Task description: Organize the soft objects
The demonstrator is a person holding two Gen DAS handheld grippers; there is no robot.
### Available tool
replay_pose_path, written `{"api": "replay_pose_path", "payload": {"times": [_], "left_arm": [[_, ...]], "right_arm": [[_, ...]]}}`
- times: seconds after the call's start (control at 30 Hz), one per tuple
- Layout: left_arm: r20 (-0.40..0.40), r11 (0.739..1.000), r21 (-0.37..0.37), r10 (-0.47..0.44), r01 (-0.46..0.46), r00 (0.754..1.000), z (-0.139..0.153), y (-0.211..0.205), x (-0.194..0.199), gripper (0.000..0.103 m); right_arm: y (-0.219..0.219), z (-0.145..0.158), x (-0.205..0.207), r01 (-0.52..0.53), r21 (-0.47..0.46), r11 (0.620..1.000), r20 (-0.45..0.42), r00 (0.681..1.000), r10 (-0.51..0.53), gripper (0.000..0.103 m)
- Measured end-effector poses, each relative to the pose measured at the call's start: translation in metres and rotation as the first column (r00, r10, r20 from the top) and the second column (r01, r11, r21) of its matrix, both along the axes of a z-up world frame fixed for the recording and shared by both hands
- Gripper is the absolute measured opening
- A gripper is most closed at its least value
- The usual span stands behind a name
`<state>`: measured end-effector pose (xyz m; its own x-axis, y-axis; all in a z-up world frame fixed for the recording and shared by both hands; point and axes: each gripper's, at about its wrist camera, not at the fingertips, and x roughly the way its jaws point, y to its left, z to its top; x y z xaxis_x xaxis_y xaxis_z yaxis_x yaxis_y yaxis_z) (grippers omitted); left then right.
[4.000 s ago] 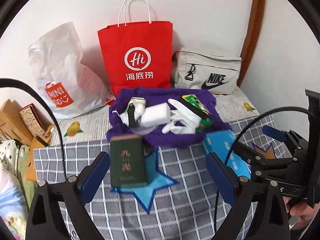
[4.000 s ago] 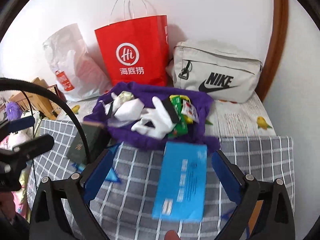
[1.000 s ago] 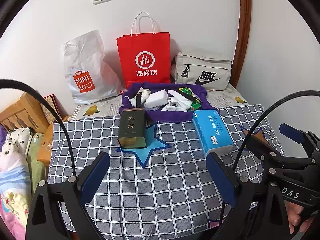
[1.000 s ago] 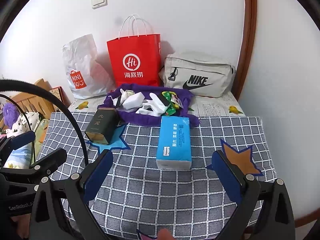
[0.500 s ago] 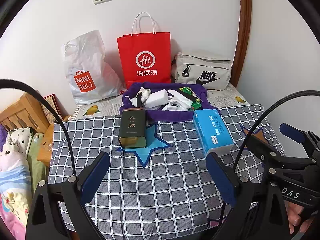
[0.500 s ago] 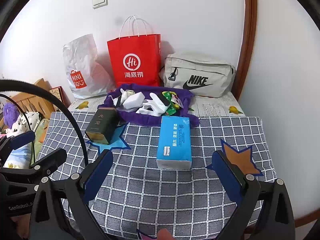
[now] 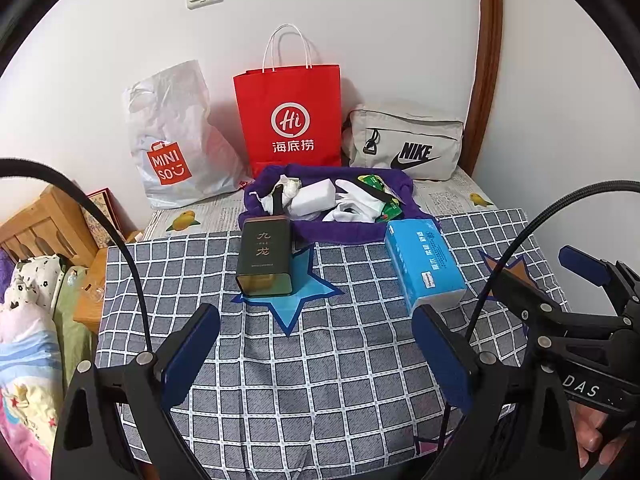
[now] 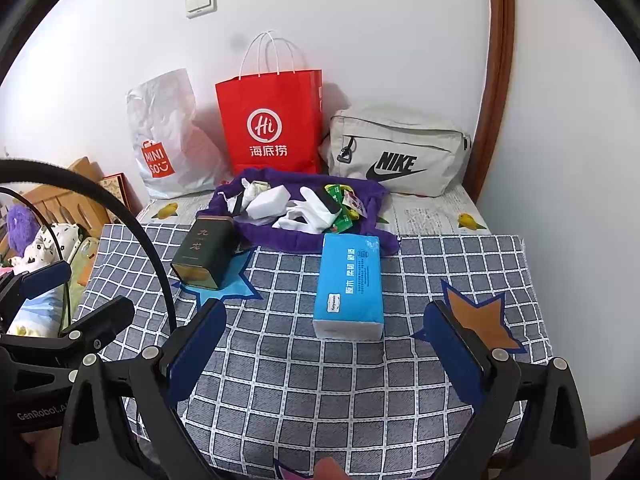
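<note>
A purple cloth (image 7: 340, 232) (image 8: 280, 236) lies at the back of the checked tablecloth (image 7: 320, 360) (image 8: 320, 380), holding white socks (image 7: 352, 204) (image 8: 312, 210), a white pack and green sachets. A blue tissue pack (image 7: 424, 264) (image 8: 348, 284) lies in front of it on the right. A dark green tin (image 7: 264, 258) (image 8: 204, 254) stands on the left. My left gripper (image 7: 316, 360) and right gripper (image 8: 326, 352) both hang open over the near part of the table, holding nothing.
Against the wall stand a white plastic bag (image 7: 172, 140), a red paper bag (image 7: 288, 120) and a grey Nike bag (image 7: 404, 144). A wooden bed frame with bedding (image 7: 32, 280) lies left of the table. A wall closes the right side.
Over the last four seconds both grippers pulled back from the purple cloth toward the table's near edge. In the last second nothing has moved noticeably.
</note>
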<state>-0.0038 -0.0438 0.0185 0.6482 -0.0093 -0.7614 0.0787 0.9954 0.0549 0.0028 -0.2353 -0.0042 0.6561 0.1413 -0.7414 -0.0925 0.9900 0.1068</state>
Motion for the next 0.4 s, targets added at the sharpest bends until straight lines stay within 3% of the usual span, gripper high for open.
{"api": "replay_pose_path", "payload": {"times": [0.4], "left_arm": [[0.002, 1.000, -0.002, 0.000, 0.000, 1.000, -0.0003, 0.0003, -0.0003, 0.097]], "right_arm": [[-0.0015, -0.0001, 0.0016, 0.001, -0.001, 1.000, 0.004, 1.000, -0.001, 0.098]]}}
